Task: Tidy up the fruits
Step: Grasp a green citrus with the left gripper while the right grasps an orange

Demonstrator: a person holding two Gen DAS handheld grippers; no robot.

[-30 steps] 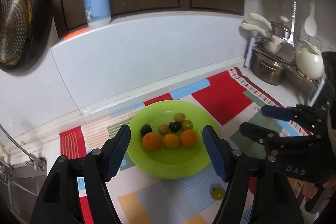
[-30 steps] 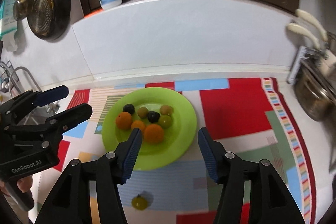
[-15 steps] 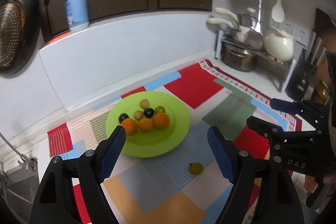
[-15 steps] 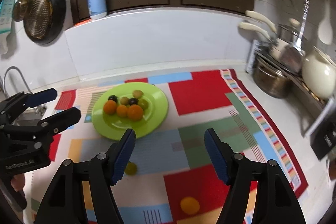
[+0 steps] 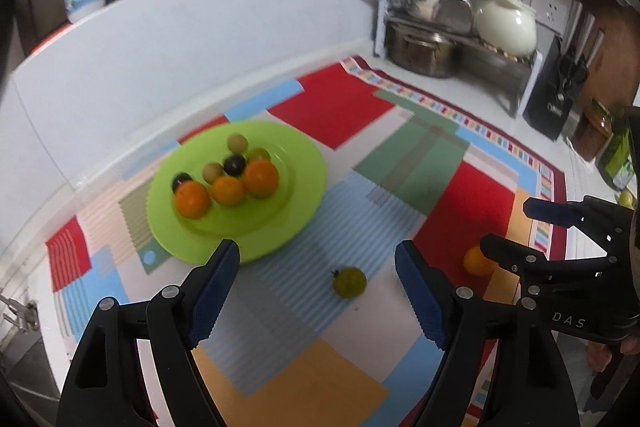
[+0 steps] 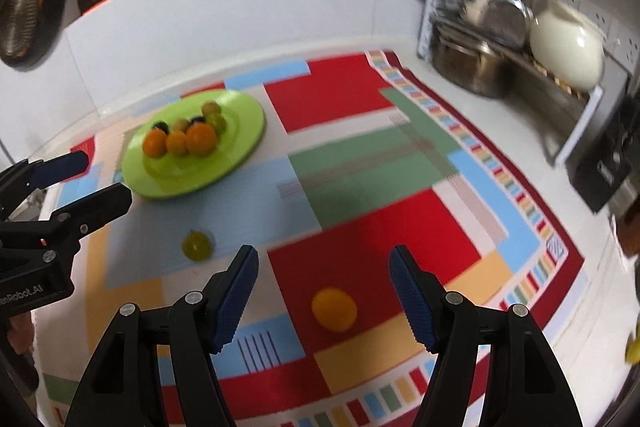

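You have pulled both open, empty claws, left claw [image 5: 317, 287] and right claw [image 6: 323, 293], back from the green plate [image 5: 304, 187], revealing a loose green fruit [image 5: 349, 281] and orange [image 6: 334, 308] on the mat [image 6: 400, 163], likely your next pickups.

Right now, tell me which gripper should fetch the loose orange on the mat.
Right. The right gripper is open with the orange lying between its fingers; the left gripper frames the green tomato instead.
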